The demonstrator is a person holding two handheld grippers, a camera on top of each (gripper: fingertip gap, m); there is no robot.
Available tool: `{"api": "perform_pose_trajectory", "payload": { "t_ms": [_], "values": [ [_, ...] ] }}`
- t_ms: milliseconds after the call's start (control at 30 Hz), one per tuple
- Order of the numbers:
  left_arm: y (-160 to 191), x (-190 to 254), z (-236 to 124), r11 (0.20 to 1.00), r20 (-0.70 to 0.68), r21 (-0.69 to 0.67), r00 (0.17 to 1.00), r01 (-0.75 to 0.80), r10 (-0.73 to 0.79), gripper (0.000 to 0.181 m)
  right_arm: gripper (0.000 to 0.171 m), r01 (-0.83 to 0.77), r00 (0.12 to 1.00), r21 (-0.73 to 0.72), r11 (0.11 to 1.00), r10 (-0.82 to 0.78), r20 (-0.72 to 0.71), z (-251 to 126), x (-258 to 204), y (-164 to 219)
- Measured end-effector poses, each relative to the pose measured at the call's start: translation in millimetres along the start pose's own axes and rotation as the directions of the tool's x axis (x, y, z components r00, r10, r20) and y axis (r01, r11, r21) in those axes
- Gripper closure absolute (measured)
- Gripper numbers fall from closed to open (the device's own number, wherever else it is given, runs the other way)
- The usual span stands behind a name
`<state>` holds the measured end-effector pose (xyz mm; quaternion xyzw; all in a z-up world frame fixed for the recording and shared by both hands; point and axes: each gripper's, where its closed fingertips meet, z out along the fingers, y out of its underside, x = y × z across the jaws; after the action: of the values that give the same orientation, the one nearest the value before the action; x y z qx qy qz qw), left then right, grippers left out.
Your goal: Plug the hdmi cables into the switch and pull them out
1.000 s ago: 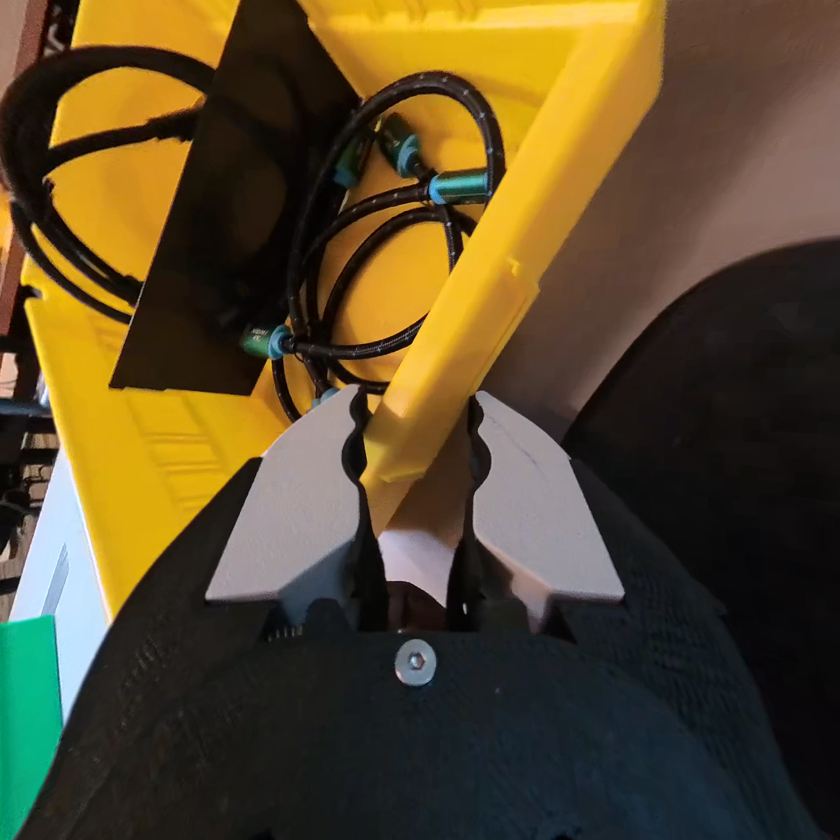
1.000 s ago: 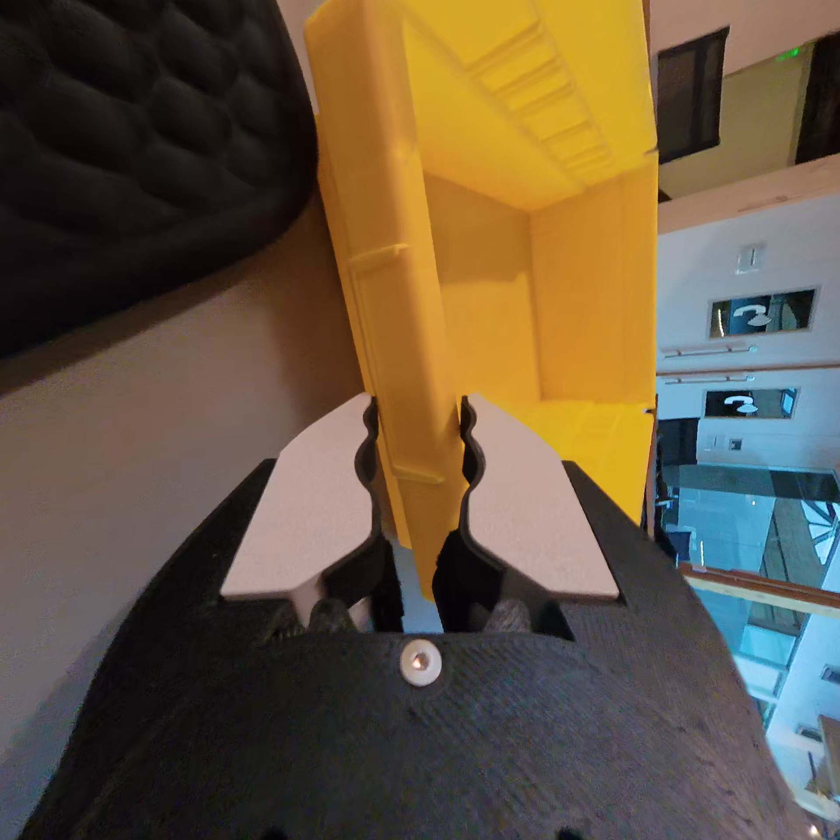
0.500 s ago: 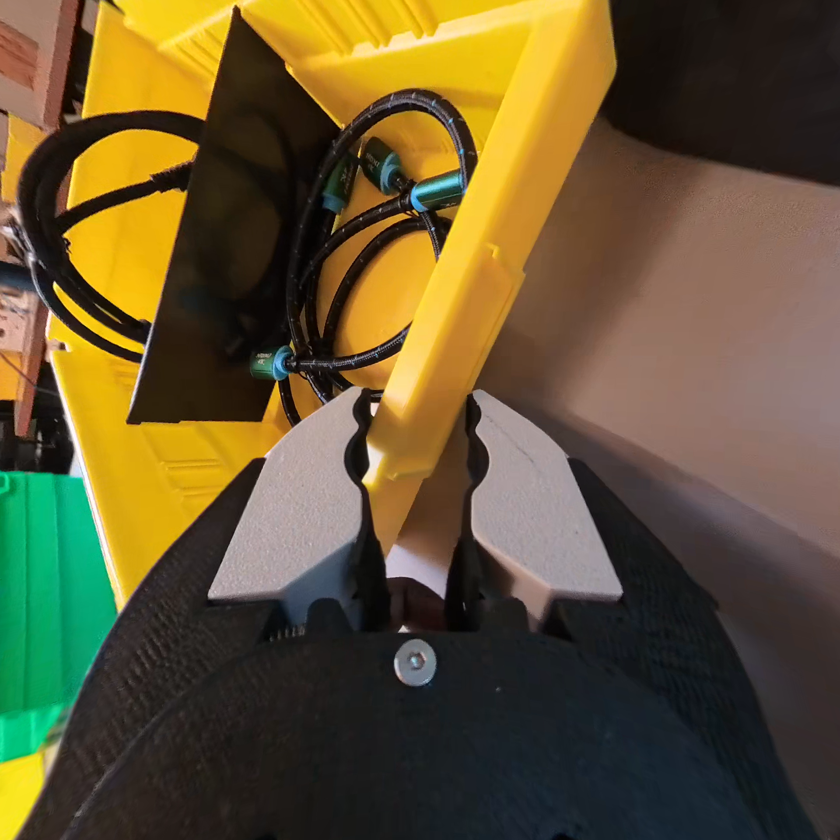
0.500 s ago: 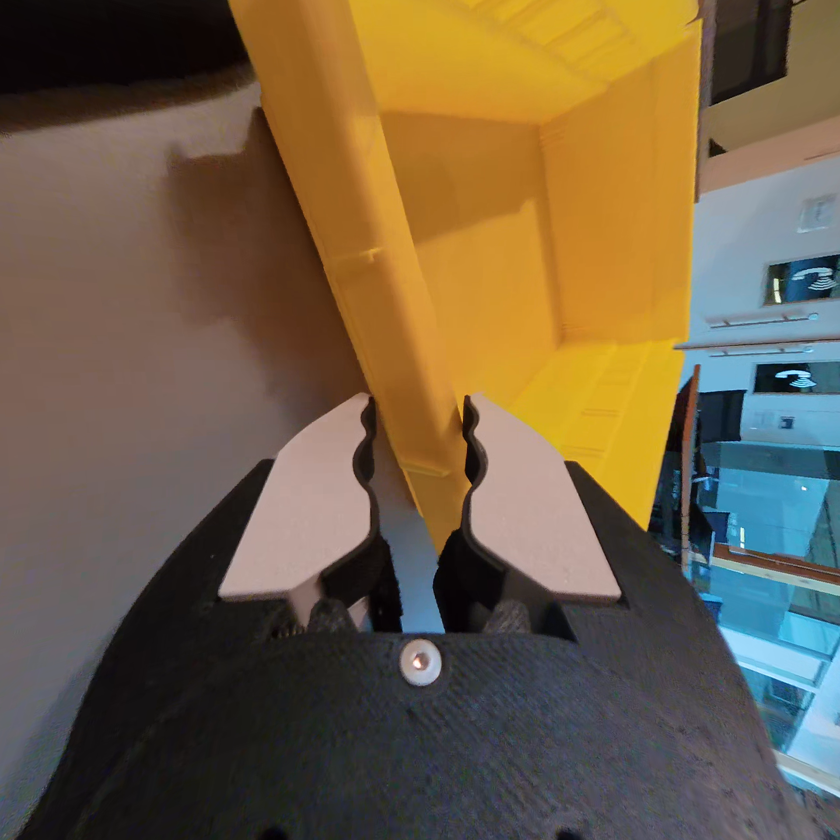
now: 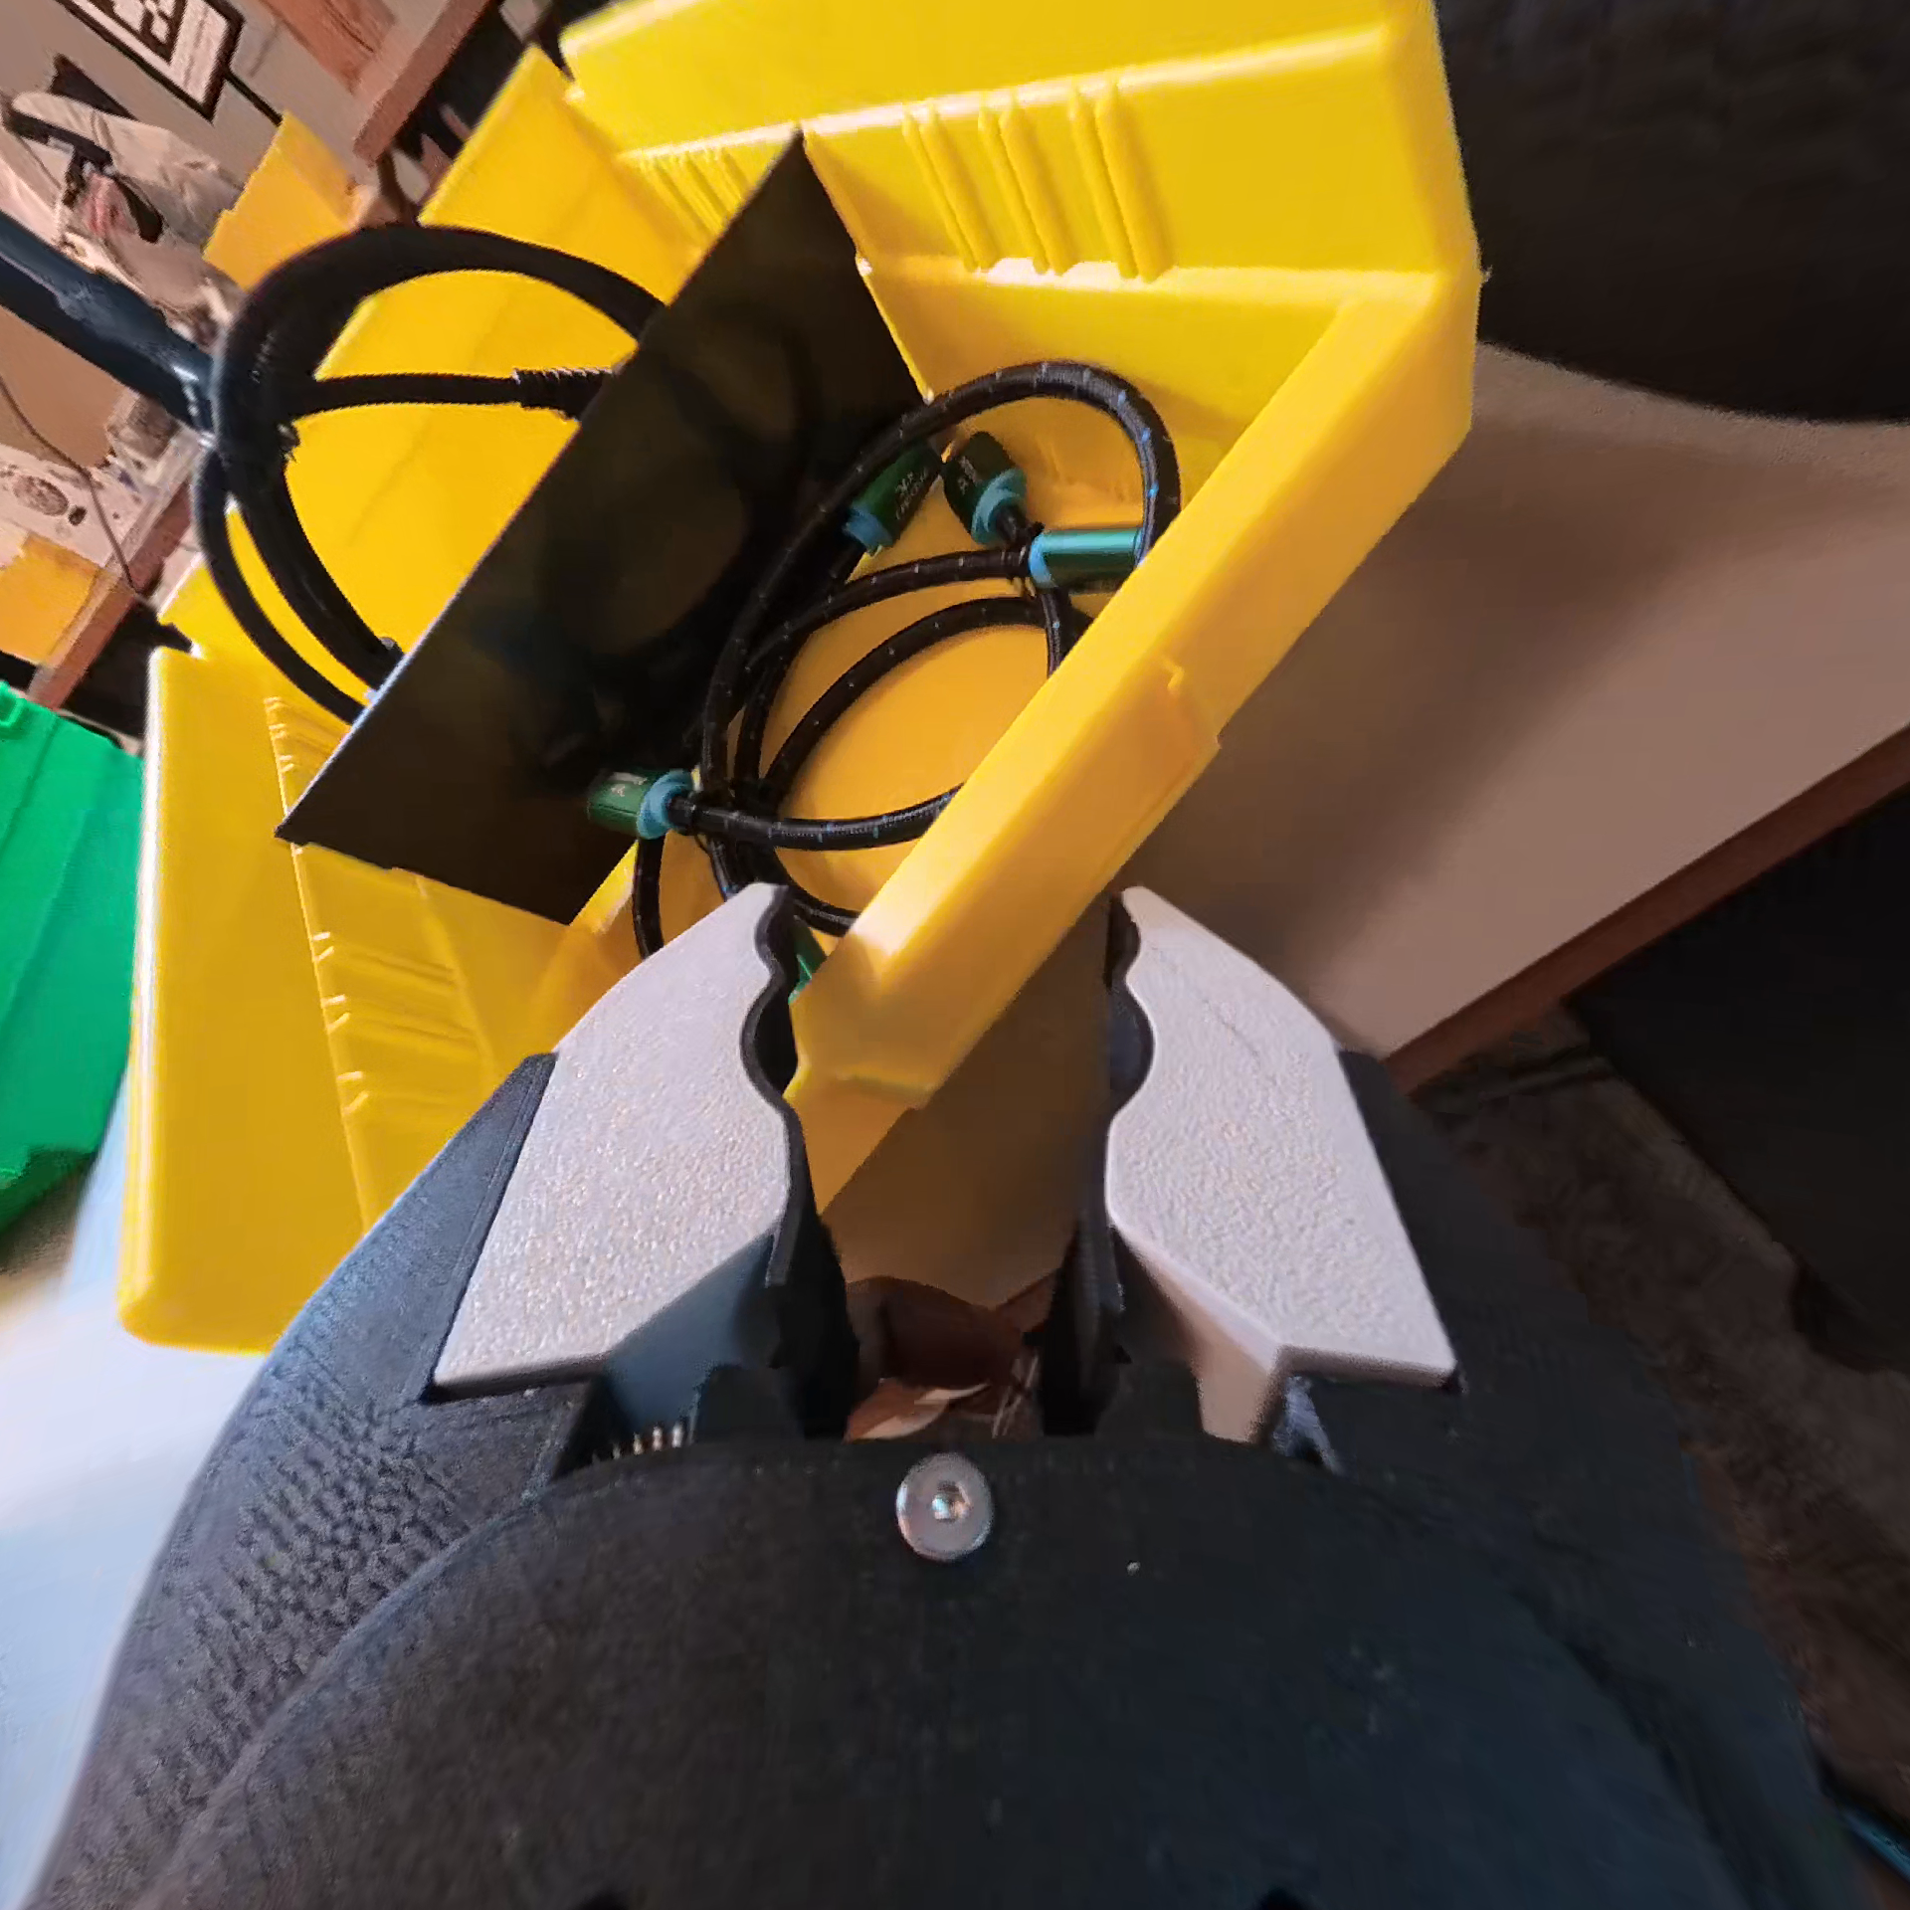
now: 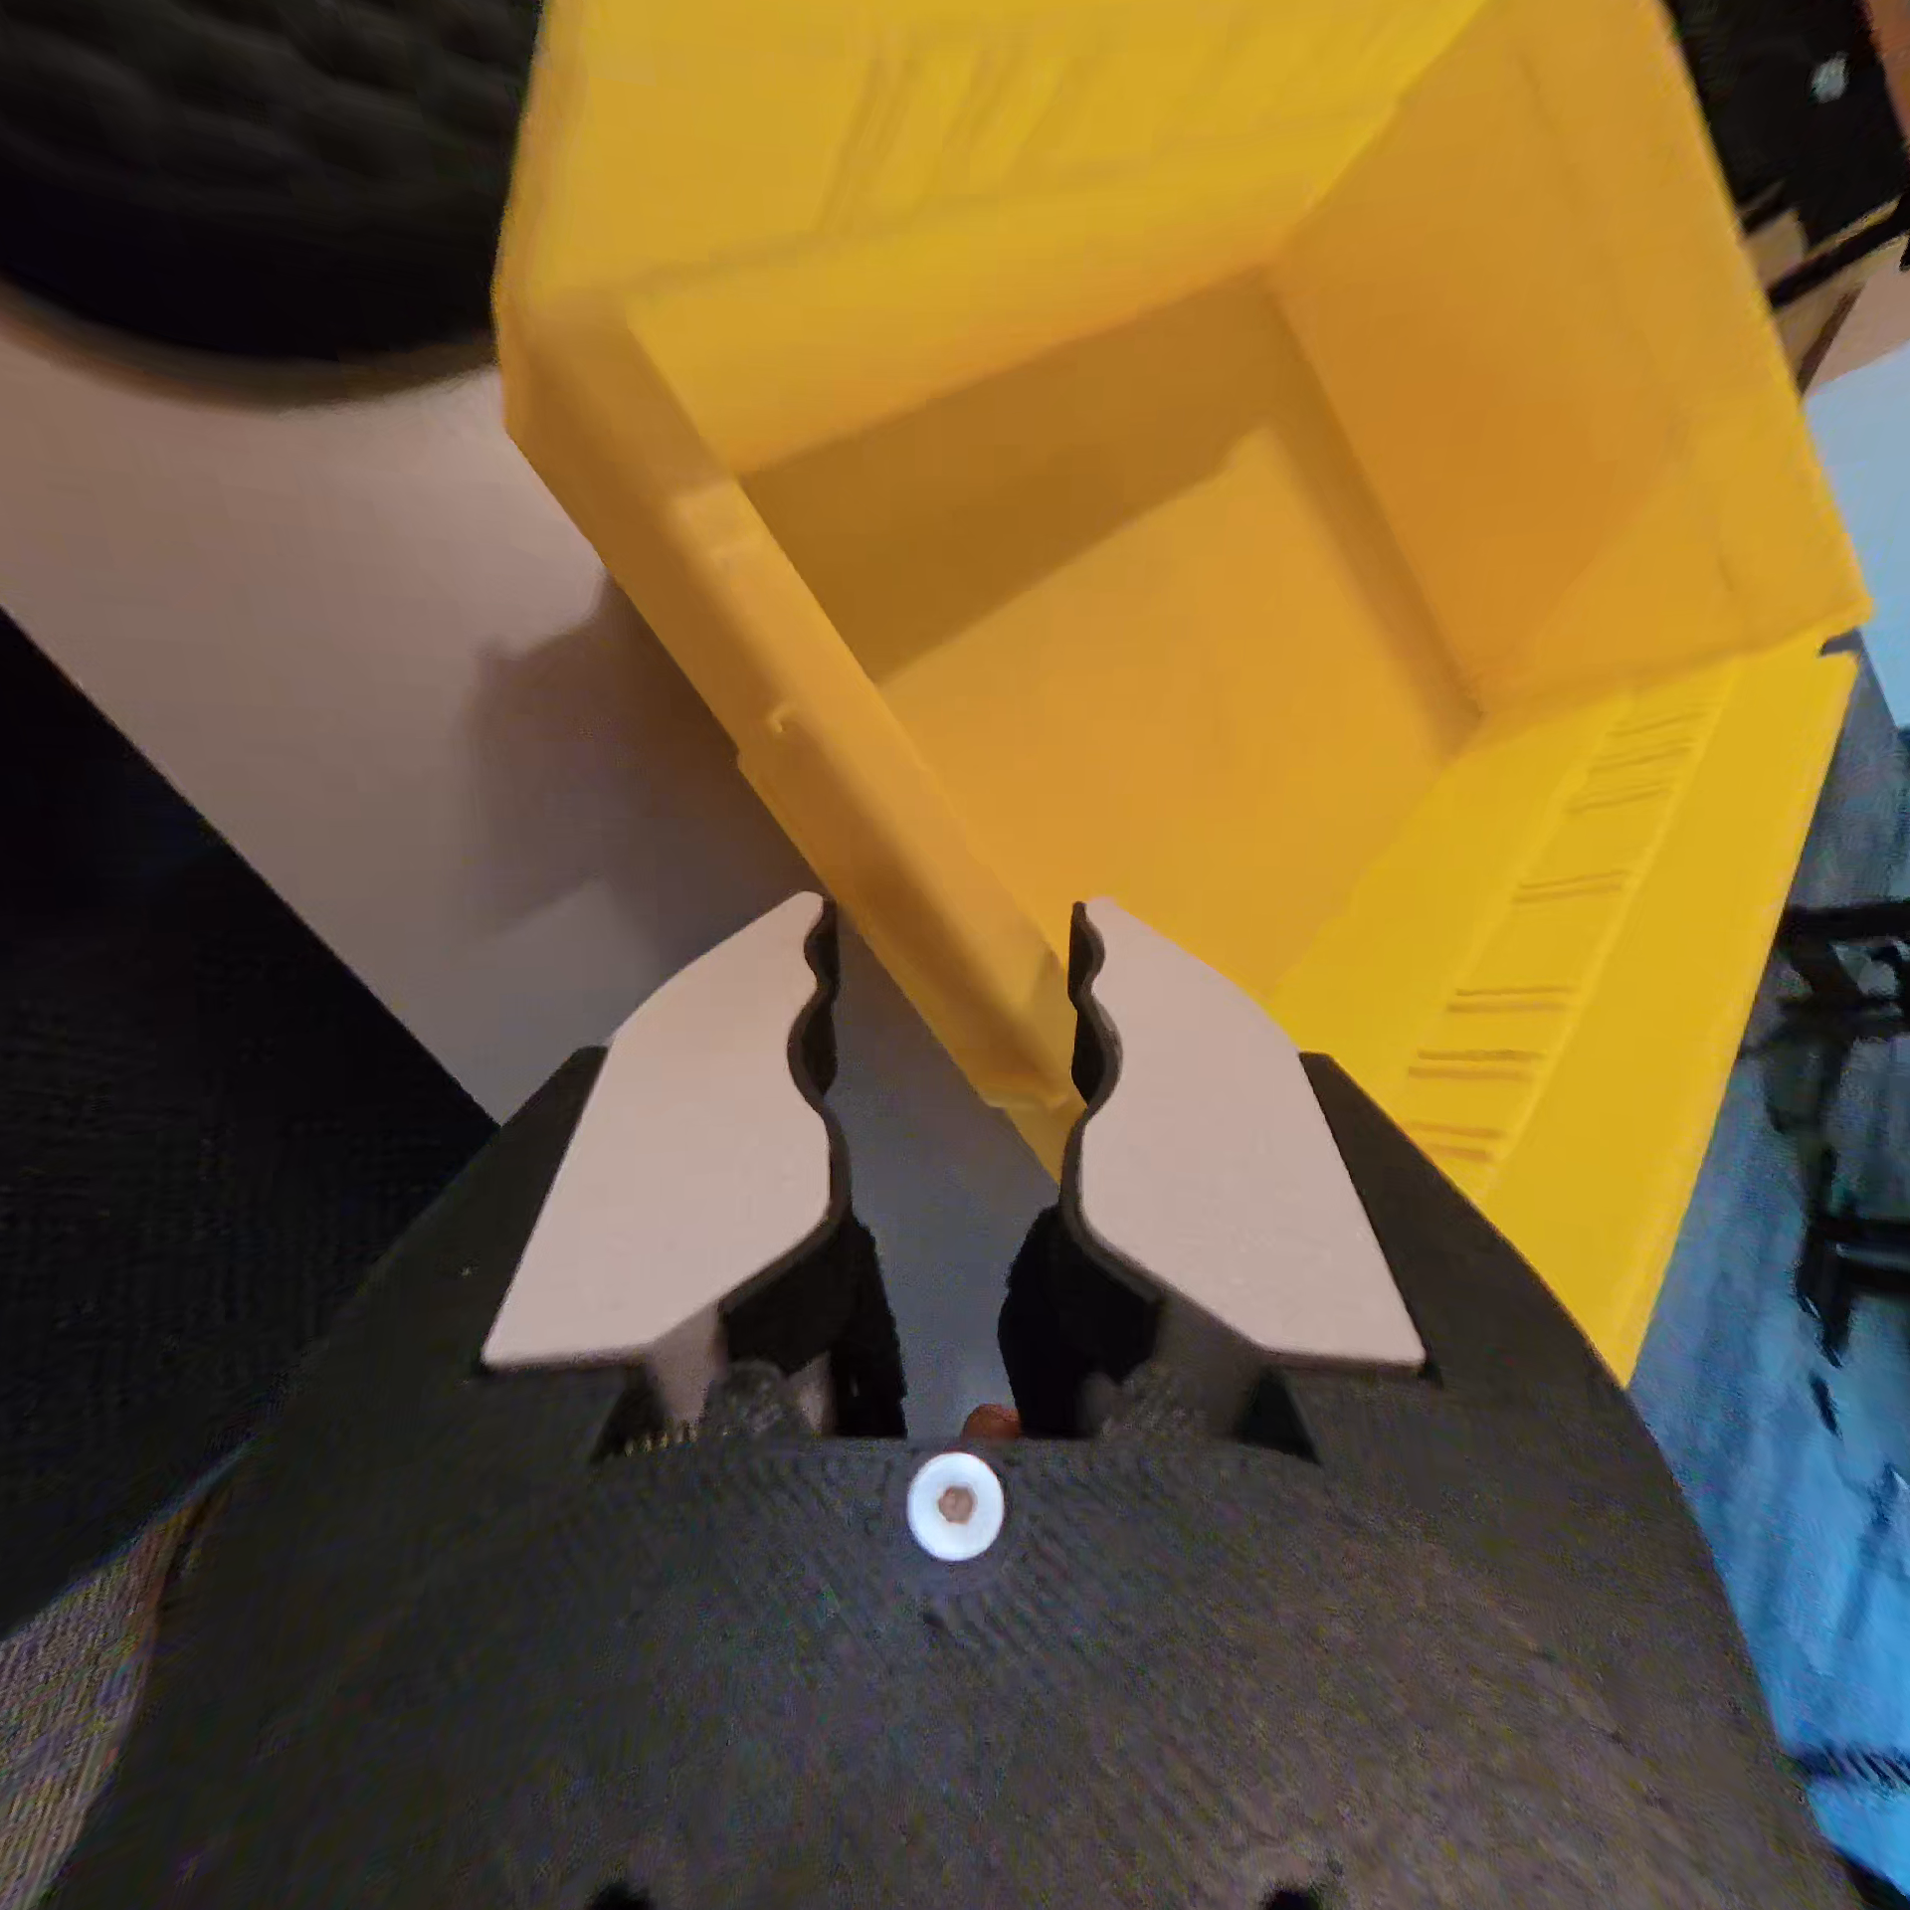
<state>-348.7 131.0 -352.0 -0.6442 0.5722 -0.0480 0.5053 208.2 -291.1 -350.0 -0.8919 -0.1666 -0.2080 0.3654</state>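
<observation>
Cables (image 5: 930, 661): black braided, coiled in a loose loop inside the bin's near compartment, at 12 o'clock from the left gripper.
Plugs (image 5: 1085, 553): green metal shells with blue collars; three bunched at the loop's 12 o'clock, one against the bin wall; another at 9 o'clock, touching the divider's lower edge.
Second bundle (image 5: 258, 465): thicker black cable, looped on the divider's far side, at 10 o'clock in the left wrist view.
Switch: cannot be made out in either view.
Bin (image 5: 1137, 724): yellow plastic, tilted, ribbed walls; the compartment seen in the right wrist view (image 6: 827, 724) holds nothing visible.
Divider (image 5: 620, 620): flat black panel standing across the bin, splitting it in two.
Left gripper (image 5: 946, 910): jaws fairly wide, straddling the bin's rim corner; left finger touching the rim, right finger clear of it with a gap; not clamped.
Right gripper (image 6: 951, 915): jaws moderately apart around another rim end; rim against the right finger, gap beside the left finger.
Worktop (image 5: 1447, 672): beige, at 2 o'clock beside the bin; at 10 o'clock in the right wrist view (image 6: 310, 620).
Green crate (image 5: 52, 930): at 9 o'clock, just beside the bin.
Dark padded thing (image 6: 207, 155): at 11 o'clock on the worktop, blurred.
</observation>
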Motion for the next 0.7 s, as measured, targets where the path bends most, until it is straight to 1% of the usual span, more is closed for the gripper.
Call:
{"api": "perform_pose_trajectory", "payload": {
  "t_ms": [67,100,133,167,200,233,267,300,333,367,433,467,533,600,700],
  "values": [
    [-11,-1,-12,0.996,0.001,0.078,0.999,0.041,-0.041,0.124,0.128,-0.009,1.000,0.108,0.994,0.011,-0.023,-8,4,-15],
    [-18,-3,-19,0.990,0.007,0.126,0.998,0.066,-0.068,0.124,0.127,0.005,0.995,0.160,0.987,0.012,-0.100,-15,15,-23],
    [-27,-5,-28,0.979,0.004,0.183,0.996,0.092,-0.095,0.124,0.126,0.025,0.978,0.209,0.978,0.020,-0.209,-24,31,-30],
    [-42,-7,-38,0.957,-0.001,0.271,0.994,0.107,-0.111,0.124,0.125,0.036,0.951,0.259,0.965,0.047,-0.306,-35,46,-37],
    [-62,-14,-50,0.914,0.017,0.390,0.991,0.114,-0.131,0.124,0.125,0.037,0.925,0.313,0.949,0.087,-0.371,-46,58,-44],
    [-83,-29,-64,0.851,0.074,0.512,0.982,0.114,-0.176,0.125,0.124,0.033,0.904,0.369,0.929,0.129,-0.407,-55,65,-51],
    [-99,-47,-75,0.798,0.142,0.593,0.963,0.104,-0.231,0.126,0.122,0.034,0.888,0.418,0.908,0.165,-0.430,-63,70,-57],
    [-111,-62,-79,0.781,0.206,0.619,0.942,0.084,-0.264,0.126,0.121,0.041,0.873,0.457,0.889,0.190,-0.448,-70,73,-62],
    [-118,-73,-75,0.803,0.265,0.594,0.931,0.049,-0.253,0.126,0.120,0.052,0.863,0.481,0.875,0.203,-0.462,-75,75,-65],
    [-123,-79,-66,0.847,0.309,0.531,0.932,-0.002,-0.192,0.126,0.120,0.064,0.857,0.495,0.866,0.206,-0.472,-78,76,-68],
    [-130,-88,-38,0.920,0.340,0.371,0.941,-0.125,-0.009,0.125,0.120,0.081,0.856,0.511,0.856,0.204,-0.476,-82,75,-72],
    [-133,-94,-22,0.936,0.334,0.303,0.940,-0.182,0.075,0.125,0.120,0.084,0.858,0.518,0.851,0.203,-0.472,-82,74,-74],
    [-136,-108,11,0.946,0.295,0.185,0.934,-0.265,0.204,0.125,0.120,0.089,0.860,0.527,0.845,0.201,-0.468,-82,74,-77],
    [-131,-125,44,0.937,0.252,0.050,0.912,-0.346,0.323,0.125,0.120,0.098,0.859,0.522,0.847,0.193,-0.475,-81,73,-78],
    [-105,-151,86,0.878,0.165,-0.185,0.867,-0.442,0.471,0.126,0.122,0.116,0.855,0.521,0.846,0.182,-0.486,-81,73,-80]
  ]
}}
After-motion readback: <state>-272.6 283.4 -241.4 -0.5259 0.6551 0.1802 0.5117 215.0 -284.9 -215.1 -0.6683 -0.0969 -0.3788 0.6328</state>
